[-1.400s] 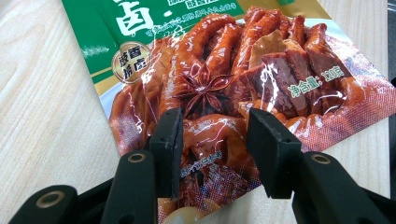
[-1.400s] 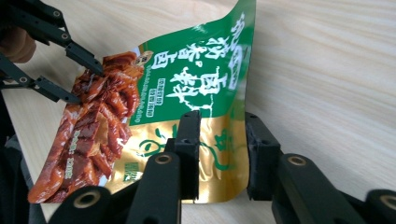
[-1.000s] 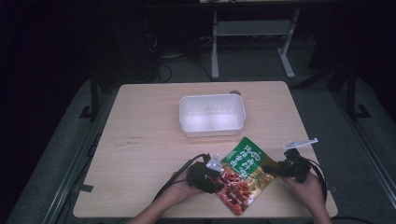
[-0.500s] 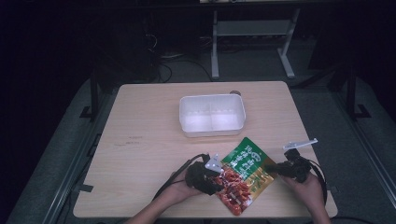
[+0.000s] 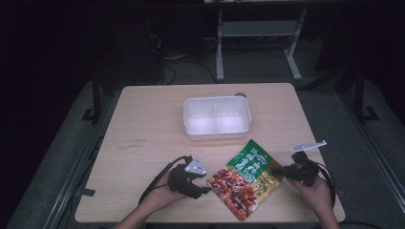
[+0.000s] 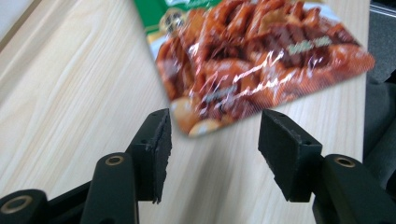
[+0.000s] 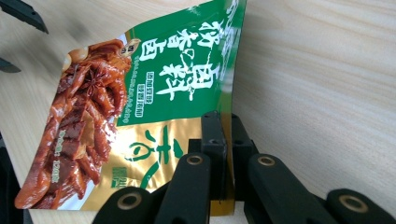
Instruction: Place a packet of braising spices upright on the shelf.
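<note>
White tray [image 5: 217, 117] sat just behind pouch [image 5: 245, 178], apart, w/ bare table [image 5: 143, 129] between. Pouch: green top, gold edge, red meat print, lying flat near front edge. Right gripper [image 7: 225, 135] pinched its gold edge; left gripper [image 6: 214, 140] spread, just short of pouch.

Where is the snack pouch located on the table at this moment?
In the high view, the snack pouch lies near the table's front edge, between the left gripper and right gripper, before the white container.

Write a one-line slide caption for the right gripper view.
Right claw shut on the gold edge of a snack pouch lying on the wooden table.
</note>
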### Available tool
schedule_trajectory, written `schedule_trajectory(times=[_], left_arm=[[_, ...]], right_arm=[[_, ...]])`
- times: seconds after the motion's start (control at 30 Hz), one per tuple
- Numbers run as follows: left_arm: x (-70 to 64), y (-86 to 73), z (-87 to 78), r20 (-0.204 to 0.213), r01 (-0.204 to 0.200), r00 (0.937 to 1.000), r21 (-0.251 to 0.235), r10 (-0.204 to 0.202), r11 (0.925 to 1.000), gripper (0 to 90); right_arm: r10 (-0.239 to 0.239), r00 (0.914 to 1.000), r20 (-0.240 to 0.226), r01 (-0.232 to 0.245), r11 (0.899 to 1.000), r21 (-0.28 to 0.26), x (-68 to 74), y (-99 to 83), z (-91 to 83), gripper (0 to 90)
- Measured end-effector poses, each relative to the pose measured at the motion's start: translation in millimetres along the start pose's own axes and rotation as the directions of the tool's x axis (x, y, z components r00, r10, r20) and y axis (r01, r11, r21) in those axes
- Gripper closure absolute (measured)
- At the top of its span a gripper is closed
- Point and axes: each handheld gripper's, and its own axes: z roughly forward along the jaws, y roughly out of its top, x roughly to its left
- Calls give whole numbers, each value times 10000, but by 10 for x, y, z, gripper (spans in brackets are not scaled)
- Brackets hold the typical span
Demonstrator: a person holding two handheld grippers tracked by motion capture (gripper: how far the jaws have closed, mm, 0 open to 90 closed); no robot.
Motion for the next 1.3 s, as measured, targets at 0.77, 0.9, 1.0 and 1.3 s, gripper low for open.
schedule_trajectory(times=[0.77, 0.9, 1.0, 1.3], left_arm=[[283, -626, -346, -821, 1296, 9880, -196, -1308, 9914, 383], [331, -664, -380, -1057, 1439, 9836, -276, -1460, 9892, 377], [355, -682, -397, -1220, 1575, 9795, -304, -1601, 9870, 370], [405, -728, -411, -1236, 1847, 9744, -349, -1876, 9822, 360]], right_arm=[[-578, 9977, -343, 561, 9973, -483, 283, 298, -311, 895], [-708, 9966, -418, 685, 9963, -525, 328, 346, -347, 895], [-891, 9949, -476, 868, 9950, -502, 372, 402, -390, 895], [-1419, 9874, -702, 1389, 9892, -457, 555, 607, -525, 896]])
